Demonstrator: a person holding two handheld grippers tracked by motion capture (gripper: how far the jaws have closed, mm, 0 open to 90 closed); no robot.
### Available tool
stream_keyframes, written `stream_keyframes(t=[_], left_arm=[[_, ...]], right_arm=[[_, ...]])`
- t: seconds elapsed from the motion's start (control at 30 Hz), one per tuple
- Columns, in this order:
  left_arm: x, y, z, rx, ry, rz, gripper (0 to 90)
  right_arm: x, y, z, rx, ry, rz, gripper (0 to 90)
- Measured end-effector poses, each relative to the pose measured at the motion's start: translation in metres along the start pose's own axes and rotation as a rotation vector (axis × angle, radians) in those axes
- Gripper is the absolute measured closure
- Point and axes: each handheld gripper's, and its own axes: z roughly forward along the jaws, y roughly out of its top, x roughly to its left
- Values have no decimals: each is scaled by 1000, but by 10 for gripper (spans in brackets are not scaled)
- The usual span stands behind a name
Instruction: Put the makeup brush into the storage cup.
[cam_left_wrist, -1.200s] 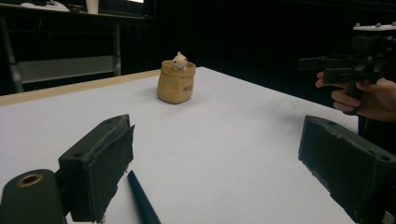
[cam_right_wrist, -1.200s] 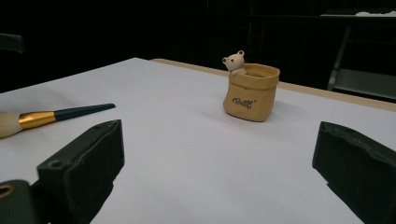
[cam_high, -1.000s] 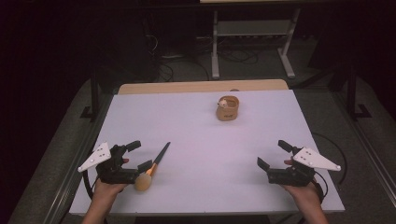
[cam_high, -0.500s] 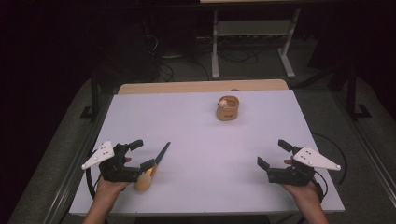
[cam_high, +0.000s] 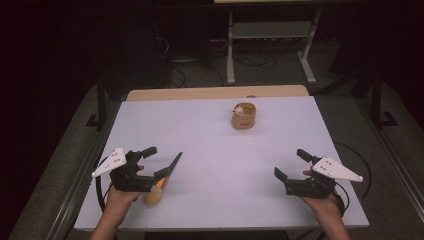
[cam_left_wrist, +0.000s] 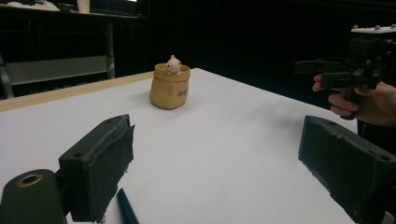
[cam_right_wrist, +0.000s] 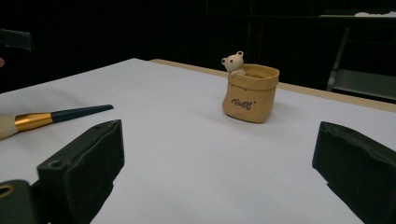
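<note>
A brush (cam_high: 171, 165) with a dark handle, gold ferrule and cream bristles lies near the front left of the white table (cam_high: 215, 145). My left gripper (cam_high: 156, 162) is open just left of it, its near jaw over the ferrule; the handle tip (cam_left_wrist: 125, 210) shows by the left jaw in the left gripper view. A tan sack-shaped pot (cam_high: 243, 117) with a small bear figure stands at the back centre, also visible as the pot (cam_left_wrist: 170, 87) and the pot (cam_right_wrist: 250, 94). My right gripper (cam_high: 289, 163) is open and holds nothing at the front right. The brush (cam_right_wrist: 56, 116) lies off to its left.
A wooden strip (cam_high: 215, 93) runs along the table's far edge. Beyond it stand a metal rack (cam_high: 270, 45) and cables on a dark floor. Bare white surface lies between the two grippers and in front of the pot.
My left gripper has shifted slightly right, closer over the brush. The brush, the pot and my right gripper have stayed where they were.
</note>
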Motion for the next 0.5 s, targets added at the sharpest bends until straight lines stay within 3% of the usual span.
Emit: stream_keyframes(t=[0.5], left_arm=[[9, 5, 9, 1, 31, -6, 96]], right_arm=[[2, 0, 2, 6, 2, -12, 16]])
